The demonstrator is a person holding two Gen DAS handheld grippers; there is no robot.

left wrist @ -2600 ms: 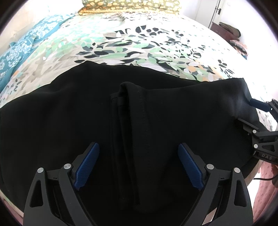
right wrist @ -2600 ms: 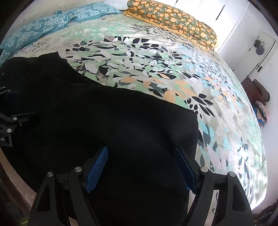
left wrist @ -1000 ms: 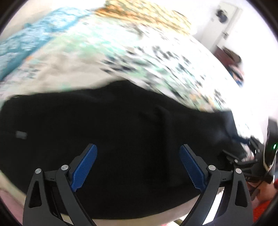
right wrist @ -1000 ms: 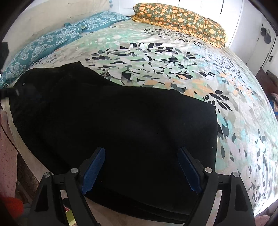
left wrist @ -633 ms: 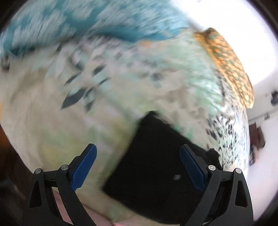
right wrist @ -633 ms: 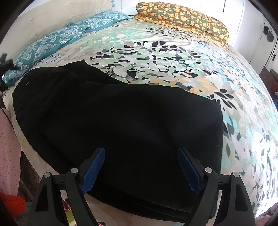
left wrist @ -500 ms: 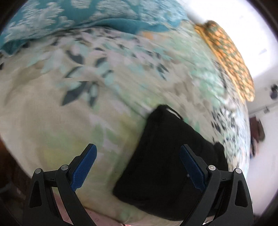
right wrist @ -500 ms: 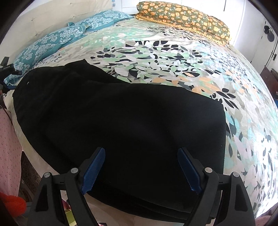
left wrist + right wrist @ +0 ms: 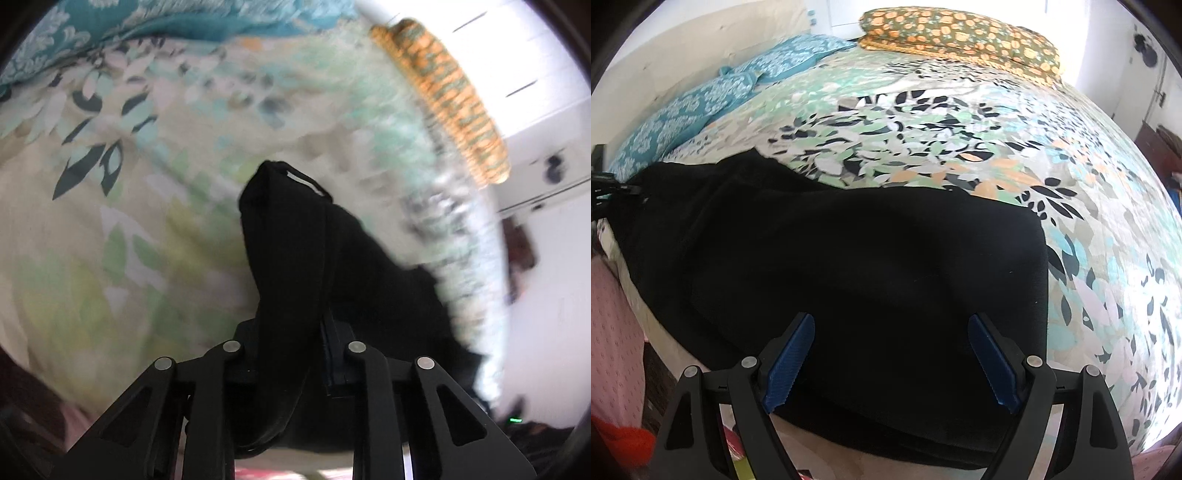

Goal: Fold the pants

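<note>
Your left tool (image 9: 295,332) has swung across to the end of the black pants (image 9: 849,266) since a second ago, and its jaws have just been closing; they now pinch a bunched ridge of the dark cloth that rises straight ahead of the fingers. That ridge ends in a narrow loop at its far tip, with the leaf-print bedspread (image 9: 110,221) to the left of the tool and beyond it. From your right tool (image 9: 890,354) the pants lie flat and wide along the near edge of the bed, smooth, with a squared end off to the tool's right and layered edges showing below the fingers. Your right tool hangs over the cloth, angled downward, its blue pads (image 9: 790,354) spread wide and touching nothing. Blue pillows (image 9: 701,107) and an orange-patterned pillow (image 9: 960,33) lie far ahead.
</note>
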